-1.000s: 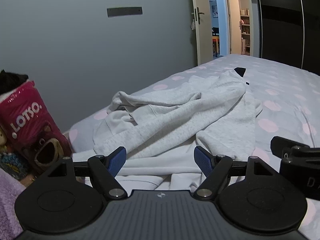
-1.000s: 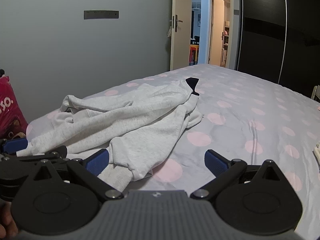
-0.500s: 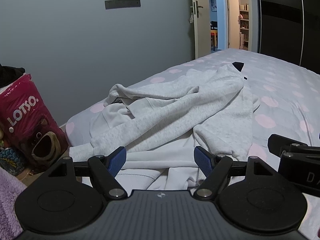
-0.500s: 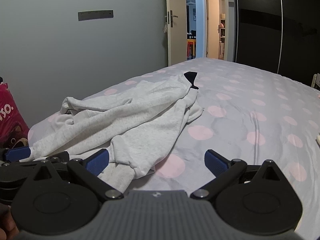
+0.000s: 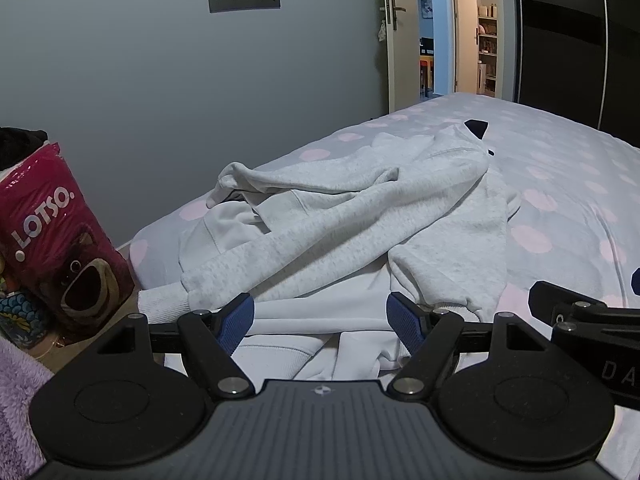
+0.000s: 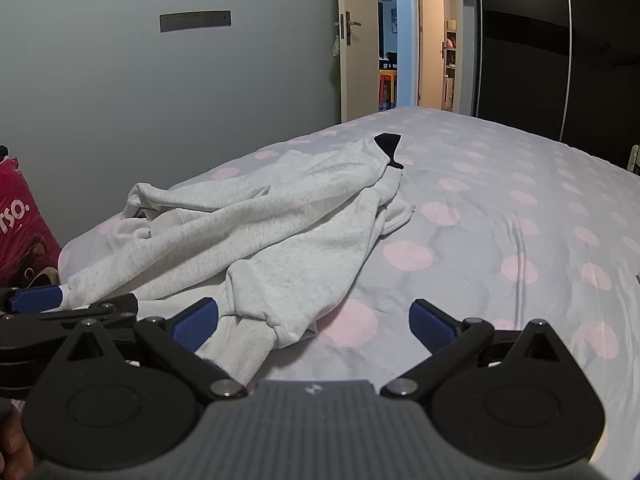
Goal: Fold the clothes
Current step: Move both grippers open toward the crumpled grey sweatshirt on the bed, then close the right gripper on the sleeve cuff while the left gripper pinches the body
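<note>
Sweatshirt (image 5: 352,216), soft grey fleece, rumpled on polka-dot bedsheet (image 6: 500,216)

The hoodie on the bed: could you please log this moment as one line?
stage: pre-grasp | hoodie: crumpled on bed | left gripper: open, empty | right gripper: open, empty

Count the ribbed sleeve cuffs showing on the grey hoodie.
2. One cuff lies at the bed's near left corner, by the left gripper. The other cuff lies just inside the right gripper's left finger. The hoodie is crumpled, hiding nothing obvious.
</note>
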`<state>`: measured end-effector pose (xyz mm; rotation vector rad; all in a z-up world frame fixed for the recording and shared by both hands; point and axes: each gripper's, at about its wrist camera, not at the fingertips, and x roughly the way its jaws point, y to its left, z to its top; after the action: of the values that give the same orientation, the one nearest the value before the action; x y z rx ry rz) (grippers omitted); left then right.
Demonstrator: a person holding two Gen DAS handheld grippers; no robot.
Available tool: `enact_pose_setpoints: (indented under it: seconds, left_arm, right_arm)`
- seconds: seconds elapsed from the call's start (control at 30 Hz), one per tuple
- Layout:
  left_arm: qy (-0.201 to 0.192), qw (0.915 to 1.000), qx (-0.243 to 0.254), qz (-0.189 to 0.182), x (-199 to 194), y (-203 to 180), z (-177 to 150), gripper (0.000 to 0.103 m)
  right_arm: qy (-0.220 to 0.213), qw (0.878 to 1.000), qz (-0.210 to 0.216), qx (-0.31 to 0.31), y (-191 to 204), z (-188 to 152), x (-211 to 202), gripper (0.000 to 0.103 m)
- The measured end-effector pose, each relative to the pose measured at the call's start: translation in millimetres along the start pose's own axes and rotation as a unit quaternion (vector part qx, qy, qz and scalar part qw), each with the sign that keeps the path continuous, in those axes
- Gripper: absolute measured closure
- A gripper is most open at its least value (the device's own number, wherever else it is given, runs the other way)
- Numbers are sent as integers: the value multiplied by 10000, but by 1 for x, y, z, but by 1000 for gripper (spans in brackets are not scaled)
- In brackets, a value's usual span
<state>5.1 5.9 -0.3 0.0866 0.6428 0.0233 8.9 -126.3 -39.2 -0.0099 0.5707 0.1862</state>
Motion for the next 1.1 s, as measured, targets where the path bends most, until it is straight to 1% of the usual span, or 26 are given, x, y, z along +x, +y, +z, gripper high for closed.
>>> enact_pose_setpoints:
  seconds: [0.47,0.63,0.83,0.9,0.93,1.0,1.1]
  left_arm:
    - [75,10000,66,0,6,-1,-1,31]
    - [121,9999,108,-46,12,-1,-1,32]
    - [353,9990,232,-154,31,-3,-3,33]
    - [432,9986,249,-202,39,-3,-2,39]
    - [467,9984,262,-199,44,-2,-1,40]
    - [497,9982,312,-123,53,-1,3,42]
    - [482,9980,412,30,67,1,14,42]
  right_arm:
    - [144,9999,2,8,0,-3,9,1]
    - [118,9999,17,42,0,-3,11,1]
    - [124,9999,23,12,-2,-4,24,1]
    - [186,9998,-9,29,-3,-6,32,1]
    - [229,9997,-29,59,-4,-6,36,1]
    - [342,9992,-87,174,-7,-7,46,1]
    - [414,9985,36,356,-11,-8,59,2]
